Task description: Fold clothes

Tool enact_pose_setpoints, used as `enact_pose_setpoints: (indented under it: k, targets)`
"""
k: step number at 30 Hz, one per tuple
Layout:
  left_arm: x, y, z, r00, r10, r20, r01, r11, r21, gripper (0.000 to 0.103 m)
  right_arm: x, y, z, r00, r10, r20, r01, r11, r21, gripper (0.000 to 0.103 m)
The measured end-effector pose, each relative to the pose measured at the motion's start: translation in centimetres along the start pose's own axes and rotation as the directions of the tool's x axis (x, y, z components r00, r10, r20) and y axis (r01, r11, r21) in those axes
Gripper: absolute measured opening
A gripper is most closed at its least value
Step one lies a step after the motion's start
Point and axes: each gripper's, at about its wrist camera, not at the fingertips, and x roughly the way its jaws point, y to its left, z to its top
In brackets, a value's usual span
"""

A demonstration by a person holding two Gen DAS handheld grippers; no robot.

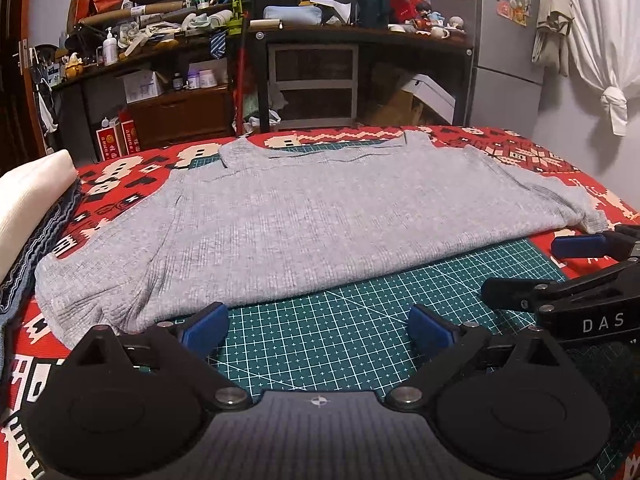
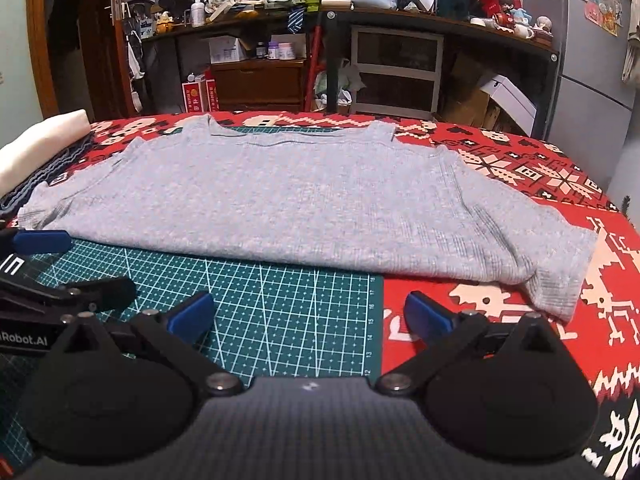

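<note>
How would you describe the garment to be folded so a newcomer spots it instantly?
On the red patterned blanket lies a green cutting mat. Spread flat across it is the grey ribbed top, neckline away from the grippers. Unlike the folded white cloth nearby, it is unfolded.

Bare green cutting mat lies open between the left gripper and the grey shirt at 12 o'clock. The right gripper crowds 3 o'clock. At 9 o'clock a white folded cloth blocks the edge.
</note>
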Motion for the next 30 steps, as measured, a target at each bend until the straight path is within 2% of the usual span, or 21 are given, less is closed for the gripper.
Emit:
enact_pose_setpoints:
  k: [5,10,16,26,28,30]
  targets:
    - [0.1,0.2,0.1,1.000,-0.012,-0.004,0.012,1.000,-0.003,0.100,-0.1,-0.2,0.1,1.000,0.013,-0.009,-0.013,1.000,-0.008,0.103]
    - [0.2,0.0,0.2,1.000,-0.016,-0.010,0.016,1.000,0.005,0.102,-0.1,-0.8,0.7,0.996,0.066,-0.064,-0.070,0.996,-0.054,0.102]
    - [0.2,0.0,0.2,1.000,-0.014,-0.011,0.015,1.000,0.006,0.102,0.1,-0.3,1.3,0.994,0.039,-0.104,-0.042,0.999,-0.031,0.103]
    - [0.2,0.2,0.2,1.000,-0.014,-0.011,0.014,1.000,0.004,0.102,0.0,0.2,1.6,0.987,0.055,-0.151,-0.063,0.997,-0.049,0.103]
    - [0.2,0.1,0.2,1.000,-0.015,-0.011,0.015,1.000,0.004,0.102,-0.2,0.5,2.3,0.984,0.068,-0.167,-0.075,0.997,-0.035,0.103]
    - [0.2,0.0,0.2,1.000,-0.014,-0.011,0.014,1.000,0.005,0.102,-0.7,0.6,3.0,0.984,0.104,-0.143,-0.109,0.994,-0.030,0.103]
